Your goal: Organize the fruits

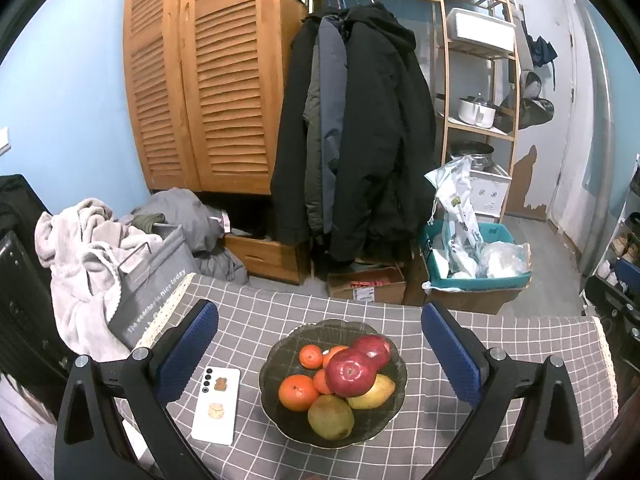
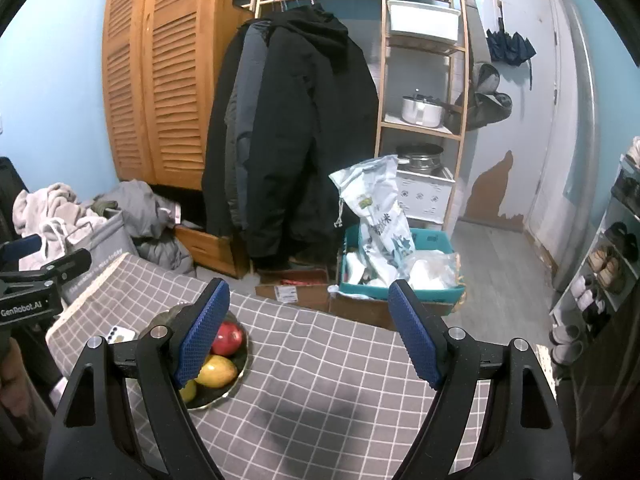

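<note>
Right gripper (image 2: 308, 332) finger hides bowl (image 2: 240, 376) left half, fruit partly unseen.

Left gripper (image 1: 320, 356) hangs over the tabletop (image 1: 520, 336), jaws wide apart with nothing between the pads. Bowl (image 1: 276, 364) sits between and beyond them, on the grey checked cloth. In it: two apples (image 1: 352, 372) stacked on top, tangerines (image 1: 298, 393) to the left, two pears (image 1: 331, 417) at the near side. Phone (image 1: 216, 404) lies face down just left of bowl, not touching it.
</note>
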`<state>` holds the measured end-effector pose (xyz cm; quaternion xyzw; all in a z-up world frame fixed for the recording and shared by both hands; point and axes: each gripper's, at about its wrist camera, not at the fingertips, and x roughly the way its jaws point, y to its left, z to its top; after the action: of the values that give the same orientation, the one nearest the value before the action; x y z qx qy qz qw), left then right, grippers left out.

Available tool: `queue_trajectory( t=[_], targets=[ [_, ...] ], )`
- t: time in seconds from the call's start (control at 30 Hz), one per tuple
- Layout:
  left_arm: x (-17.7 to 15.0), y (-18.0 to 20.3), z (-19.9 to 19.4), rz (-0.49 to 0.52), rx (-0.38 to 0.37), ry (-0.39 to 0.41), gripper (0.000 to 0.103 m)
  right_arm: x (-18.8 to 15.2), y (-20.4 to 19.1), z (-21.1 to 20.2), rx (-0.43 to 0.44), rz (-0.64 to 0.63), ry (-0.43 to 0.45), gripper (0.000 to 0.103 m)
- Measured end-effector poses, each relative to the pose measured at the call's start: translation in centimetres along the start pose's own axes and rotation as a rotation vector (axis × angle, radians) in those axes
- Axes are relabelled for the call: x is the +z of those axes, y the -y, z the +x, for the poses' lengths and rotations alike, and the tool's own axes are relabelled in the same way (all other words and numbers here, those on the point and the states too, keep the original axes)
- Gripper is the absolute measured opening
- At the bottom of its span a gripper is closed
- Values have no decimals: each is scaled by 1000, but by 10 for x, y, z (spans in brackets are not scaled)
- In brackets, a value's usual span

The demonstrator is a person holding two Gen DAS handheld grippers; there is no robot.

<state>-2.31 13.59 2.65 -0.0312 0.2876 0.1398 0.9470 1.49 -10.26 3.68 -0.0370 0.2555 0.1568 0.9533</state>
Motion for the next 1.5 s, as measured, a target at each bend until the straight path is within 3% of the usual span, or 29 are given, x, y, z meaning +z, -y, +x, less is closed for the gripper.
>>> queue_trajectory(
  t=[1.5],
  targets=[
    [-7,4,-6,-19,-14,-7,102,2,-4,1,-3,-3,-4,80]
  ],
)
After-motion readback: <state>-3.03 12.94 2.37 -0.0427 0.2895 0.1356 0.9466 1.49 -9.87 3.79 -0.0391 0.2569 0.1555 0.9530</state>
